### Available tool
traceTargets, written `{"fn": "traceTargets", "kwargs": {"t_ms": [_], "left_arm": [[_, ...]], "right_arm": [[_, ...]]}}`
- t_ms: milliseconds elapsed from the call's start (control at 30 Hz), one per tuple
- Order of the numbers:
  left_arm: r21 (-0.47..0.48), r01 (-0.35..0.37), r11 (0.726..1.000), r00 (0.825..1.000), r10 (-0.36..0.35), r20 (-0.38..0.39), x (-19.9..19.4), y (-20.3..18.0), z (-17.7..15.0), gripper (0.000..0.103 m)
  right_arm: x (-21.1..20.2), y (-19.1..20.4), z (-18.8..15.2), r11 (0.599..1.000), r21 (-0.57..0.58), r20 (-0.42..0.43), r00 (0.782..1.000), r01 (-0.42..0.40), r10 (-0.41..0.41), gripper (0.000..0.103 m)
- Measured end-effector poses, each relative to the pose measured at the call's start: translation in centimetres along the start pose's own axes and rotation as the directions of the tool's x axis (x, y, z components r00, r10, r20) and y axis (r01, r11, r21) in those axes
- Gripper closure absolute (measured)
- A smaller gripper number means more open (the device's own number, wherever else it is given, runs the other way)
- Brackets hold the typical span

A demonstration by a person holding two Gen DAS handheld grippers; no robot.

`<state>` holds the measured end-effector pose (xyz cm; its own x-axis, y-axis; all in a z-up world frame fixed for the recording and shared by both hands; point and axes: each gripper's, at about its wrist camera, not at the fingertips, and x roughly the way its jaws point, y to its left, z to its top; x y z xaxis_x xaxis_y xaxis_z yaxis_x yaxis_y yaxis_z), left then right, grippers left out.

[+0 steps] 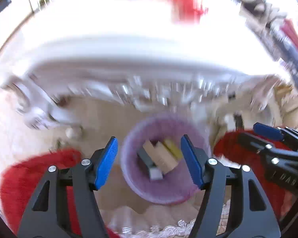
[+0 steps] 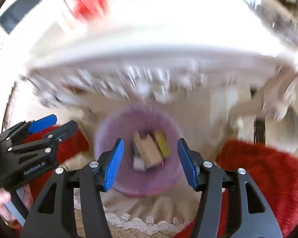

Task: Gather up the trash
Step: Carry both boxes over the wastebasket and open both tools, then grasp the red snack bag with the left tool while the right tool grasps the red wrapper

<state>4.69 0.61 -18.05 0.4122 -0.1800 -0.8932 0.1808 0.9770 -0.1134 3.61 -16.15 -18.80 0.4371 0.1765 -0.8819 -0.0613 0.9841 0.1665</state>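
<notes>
A purple waste bin (image 1: pixel 129 180) stands on the floor below both grippers; it also shows in the right wrist view (image 2: pixel 109 130). Inside it lie a tan cardboard box (image 1: pixel 163 154), a yellow piece (image 1: pixel 173 147) and a grey-white piece (image 1: pixel 151 166); the right wrist view shows the same box (image 2: pixel 149 150) and yellow piece (image 2: pixel 163 143). My left gripper (image 1: pixel 149 162) is open and empty above the bin. My right gripper (image 2: pixel 150 163) is open and empty above it too. Each gripper shows at the other view's edge: the right gripper (image 1: pixel 268 138) and the left gripper (image 2: pixel 45 127). Both views are motion-blurred.
A white ornate table edge (image 1: pixel 129 67) runs across beyond the bin, also in the right wrist view (image 2: pixel 149 55). Red fluffy rugs (image 1: pixel 29 174) (image 2: pixel 264 168) lie on both sides of the bin. A lace-edged cloth (image 2: pixel 141 222) lies near the bottom.
</notes>
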Motion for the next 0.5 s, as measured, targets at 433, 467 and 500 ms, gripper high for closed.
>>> {"fn": "traceTargets", "kwargs": {"t_ms": [433, 467, 500], "left_arm": [[-0.012, -0.106, 0.994, 0.918, 0.102, 0.383, -5.9, 5.4, 17.6, 0.015], [0.015, -0.116, 0.993, 0.923, 0.102, 0.371, -4.8, 5.4, 19.3, 0.015], [0.032, -0.12, 0.992, 0.925, 0.101, 0.367, -3.7, 5.6, 20.7, 0.015]], "right_arm": [[-0.8, 5.1, 11.5, 0.993, -0.116, 0.279, 0.958, -0.028, 0.06, 0.034], [0.0, 5.2, 12.3, 0.993, -0.113, 0.264, 0.963, -0.031, 0.06, 0.034], [0.3, 5.4, 12.5, 0.993, -0.112, 0.257, 0.965, -0.032, 0.06, 0.034]]}}
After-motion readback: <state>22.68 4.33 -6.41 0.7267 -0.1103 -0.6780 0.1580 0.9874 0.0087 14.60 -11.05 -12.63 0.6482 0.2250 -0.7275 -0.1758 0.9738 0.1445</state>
